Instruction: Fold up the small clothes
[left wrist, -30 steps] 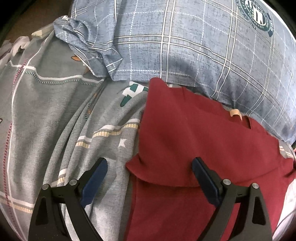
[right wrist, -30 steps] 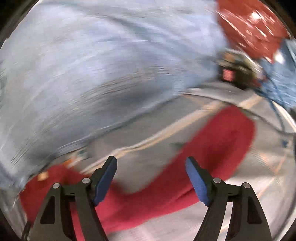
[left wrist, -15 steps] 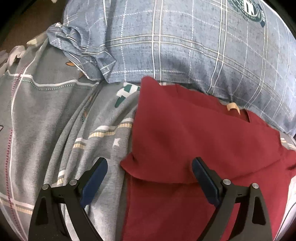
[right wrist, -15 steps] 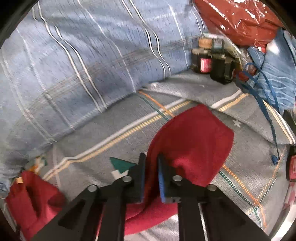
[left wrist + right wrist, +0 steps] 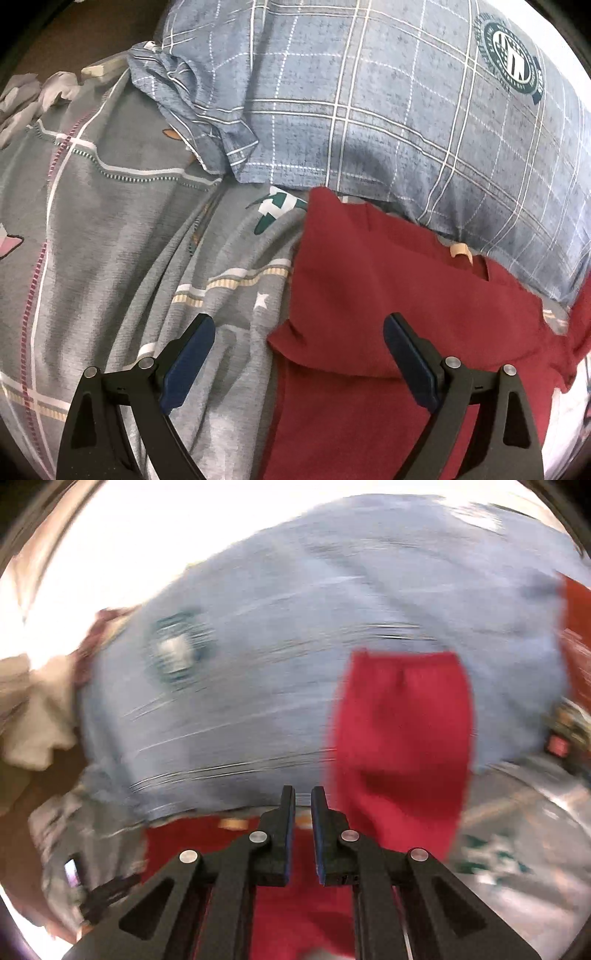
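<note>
A dark red garment (image 5: 388,295) lies on the grey patterned bedsheet (image 5: 110,229), its left part folded over, with a tan neck label (image 5: 460,251) near the blue checked pillow (image 5: 369,92). My left gripper (image 5: 299,354) is open and hovers over the garment's left folded edge, touching nothing. In the blurred right wrist view my right gripper (image 5: 303,805) has its jaws nearly together on the red cloth, and a red sleeve (image 5: 402,746) hangs lifted in front of the pillow (image 5: 277,664).
A crumpled blue checked cloth (image 5: 192,110) lies at the pillow's left corner. Pale cloth pieces (image 5: 33,96) lie at the far left bed edge. Small bottles (image 5: 565,731) show blurred at the right of the right wrist view.
My right gripper closed on the red sleeve, then lifted and swung it up toward the pillow; its view is blurred from motion. My left gripper stayed open and nearly still.
</note>
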